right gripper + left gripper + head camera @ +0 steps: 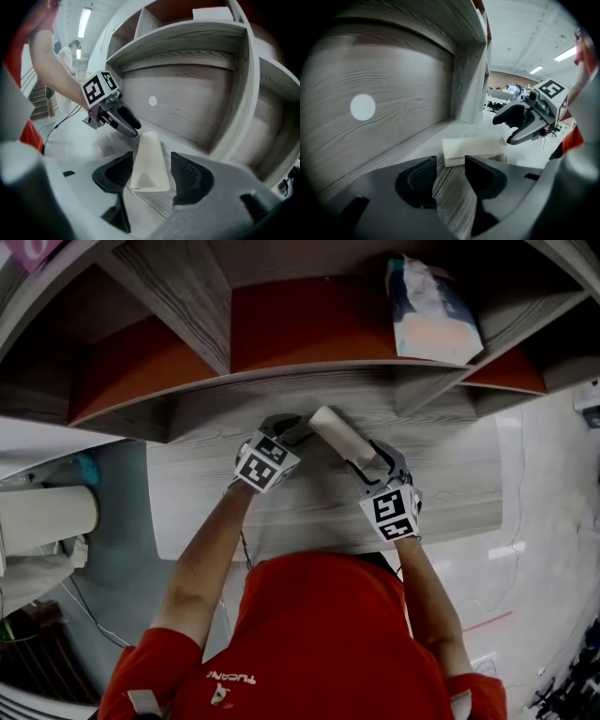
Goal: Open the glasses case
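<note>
A cream glasses case (pixel 339 435) lies closed on the wood-grain desk (pixel 459 474), slanting from far left to near right. My left gripper (pixel 298 431) is at the case's far left end; in the left gripper view its jaws (pixel 450 165) stand open with the case (pixel 473 149) lying crosswise just past the tips. My right gripper (pixel 362 461) is at the near right end. In the right gripper view its open jaws (pixel 152 158) straddle the case's near end (pixel 150 161), with a gap on each side. The left gripper (pixel 123 121) hangs over the far end.
Wooden shelf compartments with red backs rise behind the desk; one holds a white and blue bag (pixel 427 310). A round white sticker (pixel 362 107) marks the back panel. A white roll (pixel 45 517) lies left of the desk. The desk's near edge is at my body.
</note>
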The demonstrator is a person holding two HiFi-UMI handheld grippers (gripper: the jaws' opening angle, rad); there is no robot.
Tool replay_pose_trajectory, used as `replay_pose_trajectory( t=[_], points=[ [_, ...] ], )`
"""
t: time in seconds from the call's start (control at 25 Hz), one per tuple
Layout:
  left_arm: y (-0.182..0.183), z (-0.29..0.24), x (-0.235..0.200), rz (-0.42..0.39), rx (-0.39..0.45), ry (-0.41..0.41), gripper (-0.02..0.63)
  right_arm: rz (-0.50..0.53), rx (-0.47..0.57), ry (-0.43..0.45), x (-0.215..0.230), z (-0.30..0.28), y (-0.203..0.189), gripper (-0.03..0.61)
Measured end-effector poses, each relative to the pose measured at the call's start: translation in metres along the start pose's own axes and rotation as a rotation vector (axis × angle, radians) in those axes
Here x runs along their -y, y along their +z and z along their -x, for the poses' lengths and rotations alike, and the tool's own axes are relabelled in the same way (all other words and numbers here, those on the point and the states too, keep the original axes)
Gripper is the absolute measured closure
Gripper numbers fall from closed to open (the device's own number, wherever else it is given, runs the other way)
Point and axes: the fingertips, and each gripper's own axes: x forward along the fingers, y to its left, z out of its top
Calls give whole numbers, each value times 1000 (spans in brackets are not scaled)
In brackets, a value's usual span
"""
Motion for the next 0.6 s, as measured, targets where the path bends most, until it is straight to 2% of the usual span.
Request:
replay_pose_trajectory(
  t=[0.28,0.6],
  points=[
    [-6,-15,7,5,-44,-56,449,17,-99,42,-5,-12,-22,267],
    [-6,-24,8,3,-69,-79,449,42,-142,59,-7,-22,-33,269]
  ],
)
